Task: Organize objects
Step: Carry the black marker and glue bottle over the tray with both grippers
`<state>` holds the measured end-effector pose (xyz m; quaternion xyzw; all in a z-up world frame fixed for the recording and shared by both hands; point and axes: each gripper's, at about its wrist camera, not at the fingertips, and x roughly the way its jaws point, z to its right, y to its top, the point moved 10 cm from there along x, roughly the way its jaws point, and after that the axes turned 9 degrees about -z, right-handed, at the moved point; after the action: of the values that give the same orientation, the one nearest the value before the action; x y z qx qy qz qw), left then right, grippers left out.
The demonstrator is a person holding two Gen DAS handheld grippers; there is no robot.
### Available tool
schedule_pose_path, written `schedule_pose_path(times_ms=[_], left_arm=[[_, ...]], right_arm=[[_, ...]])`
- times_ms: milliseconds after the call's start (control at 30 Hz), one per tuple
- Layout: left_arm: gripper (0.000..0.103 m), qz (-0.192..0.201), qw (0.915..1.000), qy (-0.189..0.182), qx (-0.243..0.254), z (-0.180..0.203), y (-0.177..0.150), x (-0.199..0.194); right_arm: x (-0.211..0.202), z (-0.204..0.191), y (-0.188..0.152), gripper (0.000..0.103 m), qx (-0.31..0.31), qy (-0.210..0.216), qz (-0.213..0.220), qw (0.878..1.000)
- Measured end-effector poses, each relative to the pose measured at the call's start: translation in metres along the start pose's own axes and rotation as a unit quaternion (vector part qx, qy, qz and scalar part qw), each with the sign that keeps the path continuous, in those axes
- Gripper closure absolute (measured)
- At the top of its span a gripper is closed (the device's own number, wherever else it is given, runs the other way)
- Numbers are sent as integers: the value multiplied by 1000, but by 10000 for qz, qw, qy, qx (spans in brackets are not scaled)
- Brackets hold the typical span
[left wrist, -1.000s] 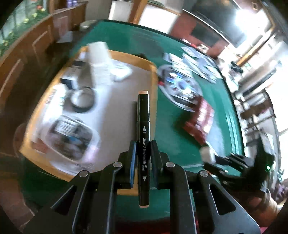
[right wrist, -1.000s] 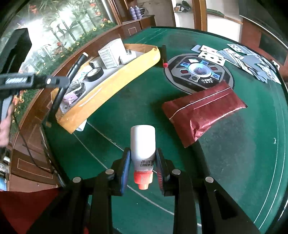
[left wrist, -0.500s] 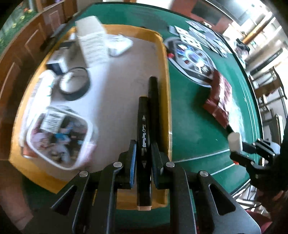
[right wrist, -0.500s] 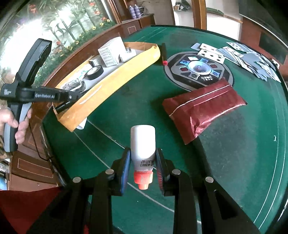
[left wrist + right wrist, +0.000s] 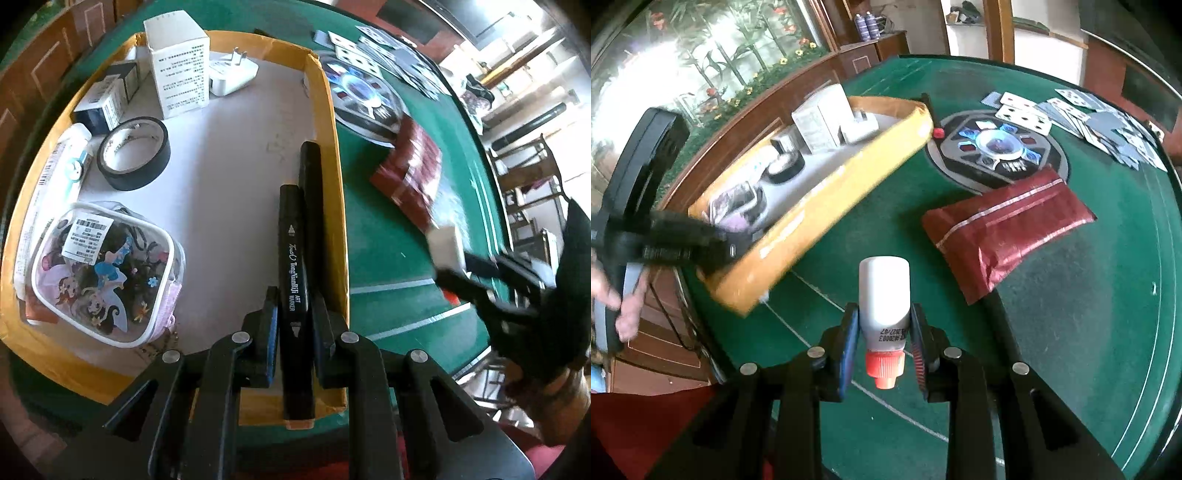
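1. Green felt surface (image 5: 1071, 332) is carrying the yellow tray (image 5: 334, 155).
2. Left hand-held gripper (image 5: 293, 325), closed on the black marker (image 5: 293, 266), is now lowering it inside the tray's right wall, no longer above.
3. Right hand-held gripper (image 5: 884, 332) is clamping the white bottle (image 5: 884, 291), waiting outside.

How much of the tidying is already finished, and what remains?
Done: tape roll, white box, charger and pouch lie in the yellow tray. In hand: left gripper holds a marker low over the tray; right gripper holds a white bottle. Left: red packet and cards on the table.
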<state>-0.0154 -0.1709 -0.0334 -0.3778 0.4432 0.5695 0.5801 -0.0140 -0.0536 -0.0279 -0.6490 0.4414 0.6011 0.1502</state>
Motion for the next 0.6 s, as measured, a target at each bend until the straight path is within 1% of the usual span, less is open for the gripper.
schedule_pose_path(times_ms=[200, 267, 300, 333, 367, 433, 467, 533, 567, 600], left_arm=[[87, -248, 9988, -282, 299, 34, -30, 11], [87, -203, 9986, -210, 447, 41, -32, 12], [87, -121, 9988, -89, 459, 39, -30, 11], [88, -21, 9990, 176, 422, 32, -26, 10], [88, -35, 9982, 475, 352, 19, -23, 12], [88, 24, 9997, 219, 64, 1, -15, 11], [88, 46, 9993, 375, -60, -12, -10, 9], [88, 175, 9958, 879, -194, -43, 0, 5], [88, 161, 9941, 1032, -299, -58, 3, 6], [88, 102, 9917, 1170, -532, -80, 5, 9]], right_arm=[[-11, -5, 26, 77, -70, 29, 221, 9997], [-15, -7, 37, 77, -82, 37, 299, 9995], [-17, -7, 42, 77, -84, 35, 338, 9994], [-19, -8, 46, 77, -89, 35, 370, 9993], [-20, -8, 49, 77, -95, 34, 393, 9992], [-23, -10, 54, 77, -106, 26, 436, 9990], [-23, -10, 54, 77, -111, 22, 438, 9990], [-22, -12, 54, 77, -101, 23, 422, 9991], [-21, -12, 54, 77, -87, 32, 406, 9991], [-19, -12, 53, 77, -70, 39, 394, 9992]])
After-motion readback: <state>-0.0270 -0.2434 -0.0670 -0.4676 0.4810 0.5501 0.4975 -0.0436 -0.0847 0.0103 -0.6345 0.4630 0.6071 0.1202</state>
